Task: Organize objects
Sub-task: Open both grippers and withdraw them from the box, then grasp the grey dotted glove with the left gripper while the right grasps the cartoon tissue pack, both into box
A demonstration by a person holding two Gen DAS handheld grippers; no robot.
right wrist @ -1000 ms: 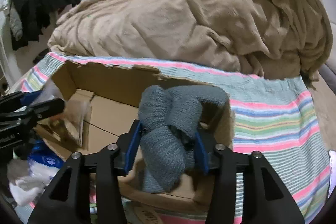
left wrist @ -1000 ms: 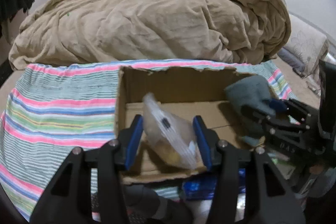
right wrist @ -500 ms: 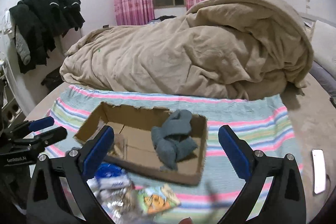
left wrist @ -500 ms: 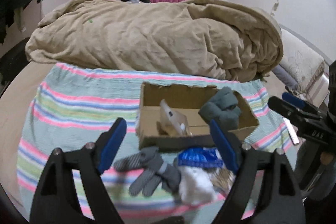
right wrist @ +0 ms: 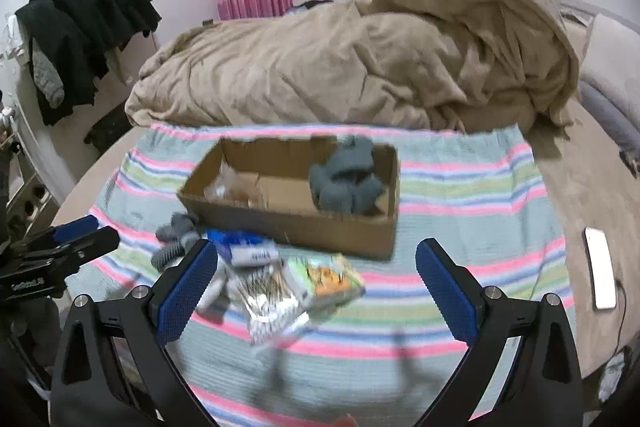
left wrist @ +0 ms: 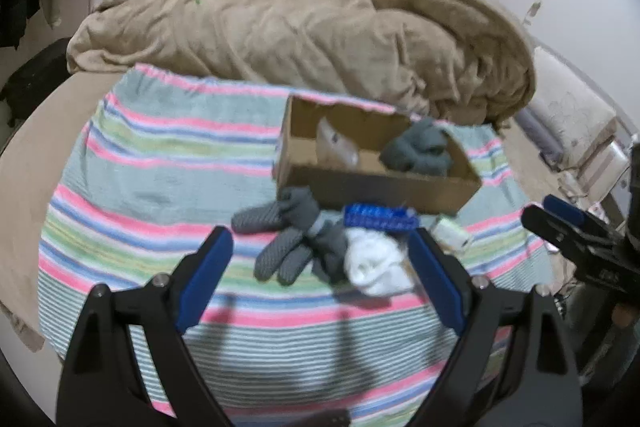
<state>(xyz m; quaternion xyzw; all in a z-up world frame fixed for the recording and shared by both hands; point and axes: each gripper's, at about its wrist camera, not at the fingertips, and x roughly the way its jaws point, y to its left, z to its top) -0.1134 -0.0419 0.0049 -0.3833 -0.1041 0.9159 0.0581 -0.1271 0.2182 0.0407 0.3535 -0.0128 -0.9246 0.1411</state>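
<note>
A shallow cardboard box (left wrist: 376, 189) (right wrist: 300, 225) sits on the striped bed cover. In it lie a clear plastic bag (left wrist: 335, 147) (right wrist: 228, 183) and a bundled grey knit item (left wrist: 418, 149) (right wrist: 346, 177). In front of the box lie grey gloves (left wrist: 290, 239) (right wrist: 174, 235), a blue packet (left wrist: 380, 219) (right wrist: 246, 247), a white cloth (left wrist: 374, 263) and snack packets (right wrist: 304, 287). My left gripper (left wrist: 322, 275) is open and empty, pulled back above the gloves. My right gripper (right wrist: 316, 287) is open and empty, above the snack packets.
A bunched tan blanket (left wrist: 304, 27) (right wrist: 360, 59) fills the bed behind the box. A white phone (right wrist: 600, 273) lies at the right on the bed. Dark clothes (right wrist: 88, 23) hang at the left wall. A pillow (left wrist: 568, 115) is at the right.
Both grippers let go: the left released the plastic bag, the right the grey knit bundle, both now lying in the box. Both opened wide and drew back and up from the box.
</note>
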